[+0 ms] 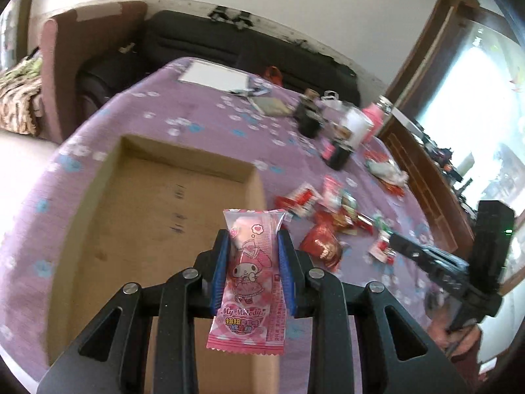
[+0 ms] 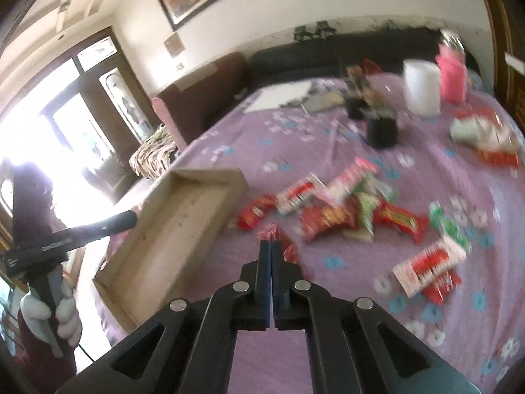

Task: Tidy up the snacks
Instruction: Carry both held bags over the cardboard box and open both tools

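The left tool [image 1: 252, 239] is clamped on a pink My Melody candy packet [image 1: 251, 275], its blue-lined fingers [image 1: 219, 269] pressing the packet's two long edges; the packet stands lengthwise between them, its crimped top past the fingertips and its serrated bottom hanging toward the camera; it is held above the shallow cardboard box [image 1: 157, 216], near that box's right wall; the box lies open on the worktop [image 1: 203, 124], which is covered with a purple flowered cloth.

The right tool [image 2: 271, 246] is fully closed, its blue pads meeting face to face; a small red crinkled wrapper [image 2: 274, 231] shows at and just beyond its tips, apparently pinched there, though blur keeps me from being sure how it is caught.

To the right of the box a loose pile of red and green snack packets [image 2: 344, 210] lies scattered on the cloth; one red-and-white packet [image 2: 426, 266] lies apart, nearer the camera in the right wrist view; another red-and-white bag [image 2: 482, 134] sits near the far right edge.

Farther back stand a white roll [image 2: 421, 90], a pink container [image 2: 454, 75] just beside it, and a dark cup [image 2: 382, 131]; a white sheet [image 1: 215, 75] lies at the far end; a dark sofa [image 1: 229, 42] runs along the wall behind.

In the right wrist view a gloved hand [image 2: 62, 315] grips the other tool's handle at lower left.
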A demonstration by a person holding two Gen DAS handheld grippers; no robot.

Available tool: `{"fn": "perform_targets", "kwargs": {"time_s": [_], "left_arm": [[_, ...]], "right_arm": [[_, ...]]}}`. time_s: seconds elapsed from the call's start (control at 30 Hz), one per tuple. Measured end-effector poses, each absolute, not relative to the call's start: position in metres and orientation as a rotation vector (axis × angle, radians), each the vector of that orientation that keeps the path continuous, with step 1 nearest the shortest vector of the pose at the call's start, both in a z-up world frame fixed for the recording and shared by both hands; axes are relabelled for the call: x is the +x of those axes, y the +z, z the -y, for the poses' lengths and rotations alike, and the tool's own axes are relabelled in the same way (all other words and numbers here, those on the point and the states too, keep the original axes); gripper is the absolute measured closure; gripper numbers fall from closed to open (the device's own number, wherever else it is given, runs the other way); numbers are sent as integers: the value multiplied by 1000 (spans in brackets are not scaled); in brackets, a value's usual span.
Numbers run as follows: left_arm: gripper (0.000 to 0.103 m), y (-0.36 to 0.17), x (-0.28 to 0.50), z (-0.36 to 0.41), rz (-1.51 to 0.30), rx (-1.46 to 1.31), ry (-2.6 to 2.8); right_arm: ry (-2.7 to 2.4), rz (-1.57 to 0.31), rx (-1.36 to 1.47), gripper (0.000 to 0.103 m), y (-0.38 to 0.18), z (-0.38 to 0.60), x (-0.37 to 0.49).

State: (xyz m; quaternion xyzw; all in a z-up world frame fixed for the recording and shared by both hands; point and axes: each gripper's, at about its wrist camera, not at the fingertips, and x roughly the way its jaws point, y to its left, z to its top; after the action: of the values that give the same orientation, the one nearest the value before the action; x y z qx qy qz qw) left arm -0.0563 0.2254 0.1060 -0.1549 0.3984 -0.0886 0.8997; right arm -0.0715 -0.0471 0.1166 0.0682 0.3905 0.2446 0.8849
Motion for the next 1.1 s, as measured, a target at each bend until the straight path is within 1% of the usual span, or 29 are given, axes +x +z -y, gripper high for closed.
{"fn": "perform_targets", "kwargs": {"time_s": [0.1,0.13,0.17,0.2,0.23,0.27,0.3,0.43,0.6,0.63,0.67,0.7,0.73,0.77,0.87,0.97,1.1], "left_arm": [[77,102,-58,-240,-824,-345,-178],[77,100,-59,-243,-821,-351,-181],[77,98,-60,-247,-818,-361,-185],[77,95,-61,-249,-818,-377,-188],[77,93,-62,-252,-820,-391,-189],[77,89,-62,-254,-824,-410,-193],[77,88,-62,-256,-825,-418,-196],[77,86,-64,-258,-827,-432,-205],[77,86,-65,-260,-825,-437,-206],[77,87,-66,-262,-825,-436,-205],[77,87,-67,-263,-824,-434,-204],[77,87,-67,-264,-823,-431,-202],[77,88,-67,-265,-823,-430,-199],[77,87,-67,-266,-825,-430,-198],[77,86,-63,-268,-832,-436,-195],[77,84,-61,-268,-838,-442,-207],[77,85,-59,-267,-840,-432,-215]], "right_arm": [[511,-804,81,103,124,26,-67],[494,-801,37,99,123,19,-65],[468,-795,-12,94,119,14,-64],[445,-796,-46,86,115,10,-61],[410,-803,-80,64,107,6,-57],[390,-810,-87,49,100,5,-54],[385,-827,-67,47,90,6,-48],[414,-888,-19,47,64,2,-26],[412,-879,-197,48,44,-30,-4],[420,-889,-220,52,41,-35,-1],[428,-908,-233,61,37,-38,0],[435,-912,-237,64,37,-39,-1],[450,-921,-226,73,39,-38,-2],[470,-935,-201,86,42,-36,-4],[489,-968,-177,95,47,-34,-13],[485,-970,-165,101,52,-33,-24],[486,-935,-105,101,71,-29,-30]]}}
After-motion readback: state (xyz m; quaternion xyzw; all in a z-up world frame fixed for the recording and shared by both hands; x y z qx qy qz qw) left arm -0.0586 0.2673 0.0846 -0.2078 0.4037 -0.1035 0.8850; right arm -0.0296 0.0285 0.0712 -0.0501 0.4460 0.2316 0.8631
